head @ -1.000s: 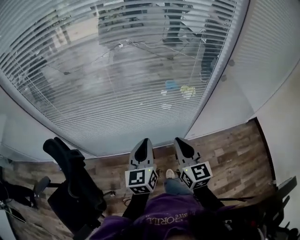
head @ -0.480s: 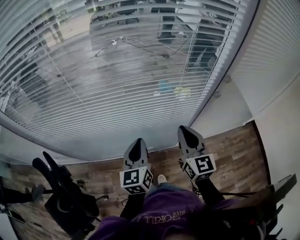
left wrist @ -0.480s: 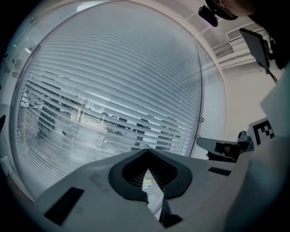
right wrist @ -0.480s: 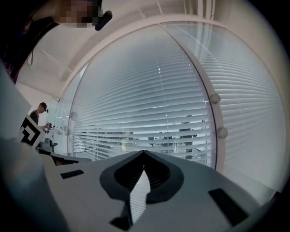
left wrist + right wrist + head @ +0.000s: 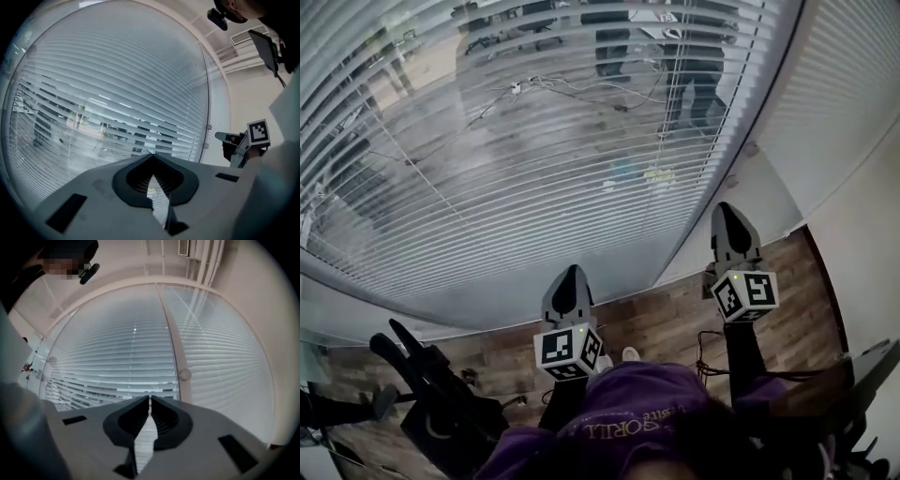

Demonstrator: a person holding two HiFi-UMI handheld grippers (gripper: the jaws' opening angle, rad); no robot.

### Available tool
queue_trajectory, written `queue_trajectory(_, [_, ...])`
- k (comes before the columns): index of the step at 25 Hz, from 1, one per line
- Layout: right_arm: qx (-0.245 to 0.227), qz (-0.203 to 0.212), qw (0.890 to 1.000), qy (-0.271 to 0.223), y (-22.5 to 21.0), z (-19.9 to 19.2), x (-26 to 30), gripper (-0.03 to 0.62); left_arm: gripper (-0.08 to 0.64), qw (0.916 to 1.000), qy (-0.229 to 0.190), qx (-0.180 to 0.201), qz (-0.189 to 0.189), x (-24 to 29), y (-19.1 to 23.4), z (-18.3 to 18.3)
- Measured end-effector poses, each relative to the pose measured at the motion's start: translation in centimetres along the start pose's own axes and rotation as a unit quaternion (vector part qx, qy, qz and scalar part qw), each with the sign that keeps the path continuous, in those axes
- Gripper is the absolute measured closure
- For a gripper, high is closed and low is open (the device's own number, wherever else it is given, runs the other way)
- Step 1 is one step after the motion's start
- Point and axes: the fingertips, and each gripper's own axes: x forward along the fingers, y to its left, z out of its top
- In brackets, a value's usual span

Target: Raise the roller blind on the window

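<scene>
A slatted blind (image 5: 534, 159) hangs lowered over the big window, with a second blind (image 5: 834, 84) to its right. A pale upright frame post (image 5: 736, 173) with a small round knob (image 5: 750, 148) separates them. My left gripper (image 5: 570, 272) points level at the lower slats, jaws shut with nothing in them, and its closed tips (image 5: 152, 154) face the blind (image 5: 108, 93). My right gripper (image 5: 727, 208) is higher and to the right, close to the post. It is also shut and holds nothing; its tips (image 5: 149, 398) aim just left of the post (image 5: 174, 343) and knob (image 5: 185, 375).
A black office chair (image 5: 431, 403) stands on the wood floor (image 5: 675, 319) at the lower left. Cables (image 5: 712, 352) lie under the right gripper. A dark stand (image 5: 862, 375) and a plain wall (image 5: 872, 244) close the right side. My right gripper (image 5: 232, 140) shows in the left gripper view.
My right gripper has risen and swung to the right, from beside the left gripper to near the frame post. The left gripper has shifted slightly left. Both stay shut.
</scene>
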Motion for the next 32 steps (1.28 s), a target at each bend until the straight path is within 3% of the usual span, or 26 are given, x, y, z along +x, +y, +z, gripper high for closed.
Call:
queue_trajectory(4, [-0.002, -0.057, 0.997, -0.054, -4.8, 4.3, 0.7, 0.582, 0.559, 0.9999, 0.009, 0.000, -0.004, -0.2, 0.3, -0.5])
queue_trajectory(7, [-0.003, -0.065, 0.995, -0.077, -6.8, 6.6, 1.8, 0.496, 0.559, 0.9999, 0.012, -0.004, -0.006, -0.4, 0.3, -0.7])
queue_trajectory(10, [-0.010, -0.061, 0.997, -0.054, -7.9, 6.6, 3.6, 0.457, 0.559, 0.9999, 0.013, -0.007, -0.002, -0.7, 0.4, -0.9])
queue_trajectory(16, [-0.008, -0.061, 0.998, 0.009, -9.5, 4.8, 6.3, 0.456, 0.559, 0.9998, 0.011, -0.009, 0.013, -1.8, 0.8, -1.1])
queue_trajectory(21, [-0.002, -0.049, 0.999, 0.015, -9.6, 4.8, 7.2, 0.457, 0.560, 0.9994, 0.012, -0.012, 0.031, -2.2, 2.0, -1.1])
queue_trajectory(32, [-0.081, -0.041, 0.995, 0.029, -9.3, 5.1, 7.1, 0.465, 0.559, 0.9994, 0.015, -0.011, 0.030, -2.0, 2.1, -1.3])
